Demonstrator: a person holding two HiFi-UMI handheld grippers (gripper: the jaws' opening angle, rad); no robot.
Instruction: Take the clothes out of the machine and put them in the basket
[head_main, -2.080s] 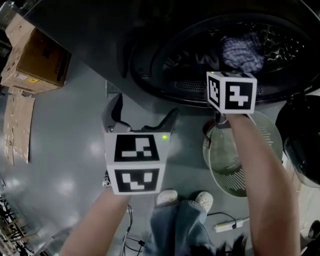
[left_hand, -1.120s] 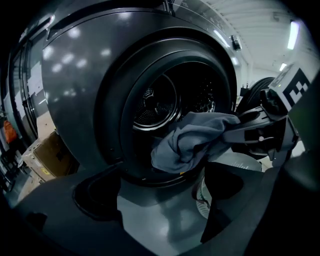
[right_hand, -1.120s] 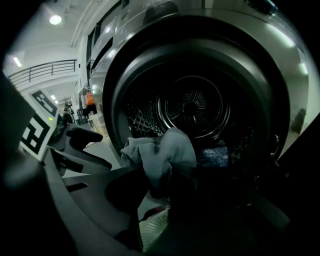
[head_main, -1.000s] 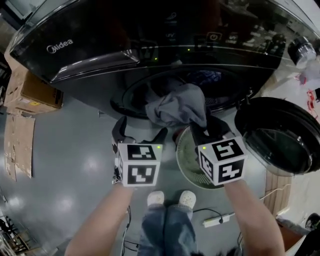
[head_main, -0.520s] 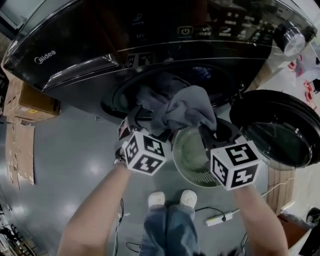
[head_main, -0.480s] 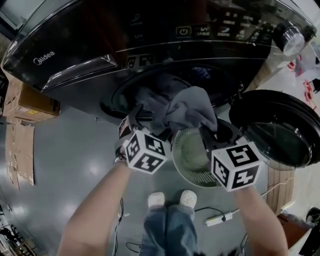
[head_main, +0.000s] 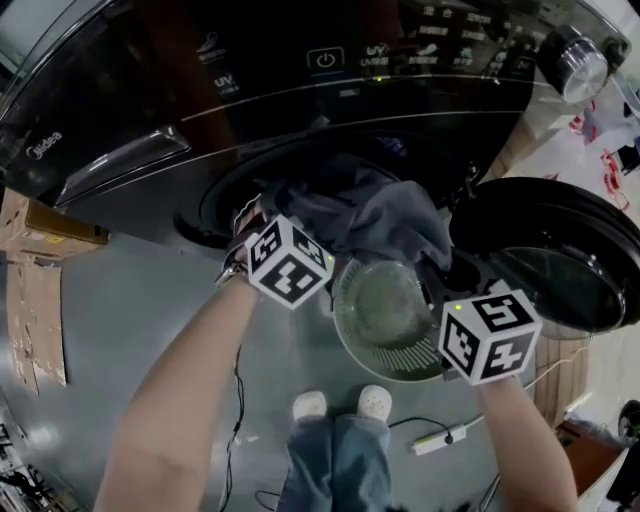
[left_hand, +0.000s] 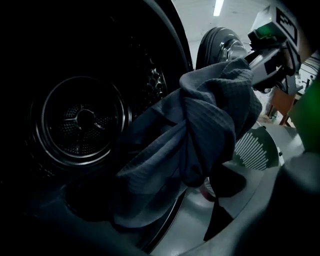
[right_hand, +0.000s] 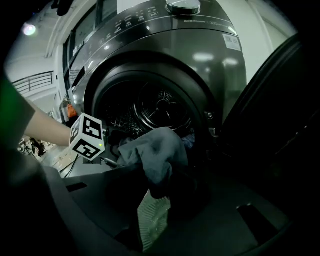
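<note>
L tongs (head_main: 264, 208) wider, now round cloth (head_main: 392, 214)

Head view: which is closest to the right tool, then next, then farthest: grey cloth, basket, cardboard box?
1. Grey cloth, held in the right tool.
2. Basket, just left of it and lower down.
3. Cardboard box, far off at the left edge.

Grey floor (head_main: 110, 300) carries the machine (head_main: 250, 120), basket (head_main: 400, 352), flattened cardboard (head_main: 35, 320) and a power strip (head_main: 445, 438).
</note>
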